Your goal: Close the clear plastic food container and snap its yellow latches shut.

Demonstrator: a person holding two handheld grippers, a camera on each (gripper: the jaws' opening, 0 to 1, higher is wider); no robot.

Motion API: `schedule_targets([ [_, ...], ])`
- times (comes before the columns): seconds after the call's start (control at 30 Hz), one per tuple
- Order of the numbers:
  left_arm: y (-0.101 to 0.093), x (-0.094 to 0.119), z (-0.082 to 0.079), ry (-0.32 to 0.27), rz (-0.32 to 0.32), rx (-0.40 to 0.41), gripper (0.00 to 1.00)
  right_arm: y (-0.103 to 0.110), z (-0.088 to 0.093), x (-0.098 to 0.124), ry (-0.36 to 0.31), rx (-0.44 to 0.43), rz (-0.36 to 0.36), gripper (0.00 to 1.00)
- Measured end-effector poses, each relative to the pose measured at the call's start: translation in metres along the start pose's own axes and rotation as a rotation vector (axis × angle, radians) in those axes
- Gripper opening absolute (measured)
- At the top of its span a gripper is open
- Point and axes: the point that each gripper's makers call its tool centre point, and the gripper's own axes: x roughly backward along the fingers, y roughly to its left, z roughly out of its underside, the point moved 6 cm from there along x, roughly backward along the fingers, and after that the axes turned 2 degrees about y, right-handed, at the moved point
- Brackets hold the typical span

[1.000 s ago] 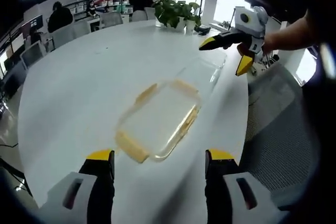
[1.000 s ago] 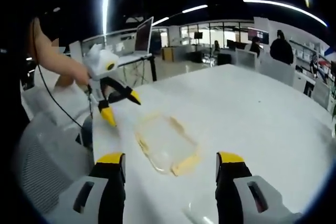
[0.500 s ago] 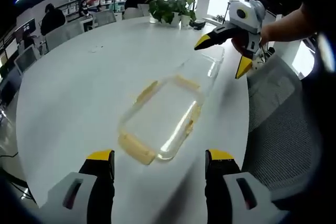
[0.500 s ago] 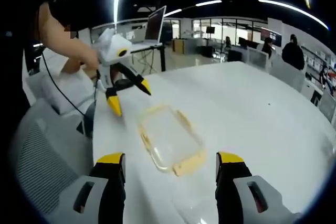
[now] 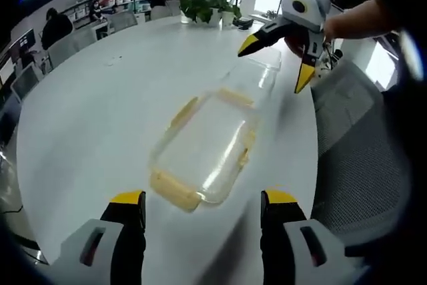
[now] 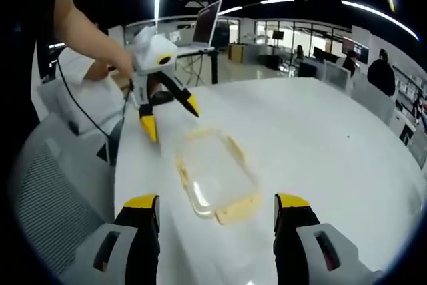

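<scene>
The clear plastic container (image 5: 203, 145) with yellow latches lies flat on the white round table (image 5: 87, 111), just ahead of my left gripper (image 5: 203, 201), which is open and holds nothing. A clear lid (image 5: 259, 75) lies flat against the container's far end. Over that lid hovers my right gripper (image 5: 275, 63), open, held by a hand. In the right gripper view the container (image 6: 213, 171) lies ahead of the open right gripper (image 6: 214, 208). The left gripper (image 6: 171, 119) hangs open above the table (image 6: 320, 138) at the container's far left corner.
A potted plant (image 5: 207, 5) stands at the table's far edge. A grey mesh chair (image 5: 350, 131) sits beside the table edge, close to the container. An open laptop (image 6: 208, 23) stands on a desk behind. Several people sit in the background.
Both cameras have come a little closer to the container. The right gripper has drifted left over the lid. The container has stayed put.
</scene>
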Motion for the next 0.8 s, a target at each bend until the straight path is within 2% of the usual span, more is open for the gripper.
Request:
schedule_targets([
  [0.33,0.007,-0.002,0.000,0.031,0.013,-0.046,0.69,-0.004,0.002,-0.008,0.069,0.037,-0.023,0.64],
  [0.47,0.010,-0.003,0.000,0.050,0.022,-0.069,0.69,-0.007,0.002,-0.010,0.070,0.049,-0.032,0.65],
  [0.8,0.011,-0.010,-0.001,0.076,0.042,-0.103,0.69,-0.013,0.008,-0.016,0.124,0.103,-0.043,0.64],
])
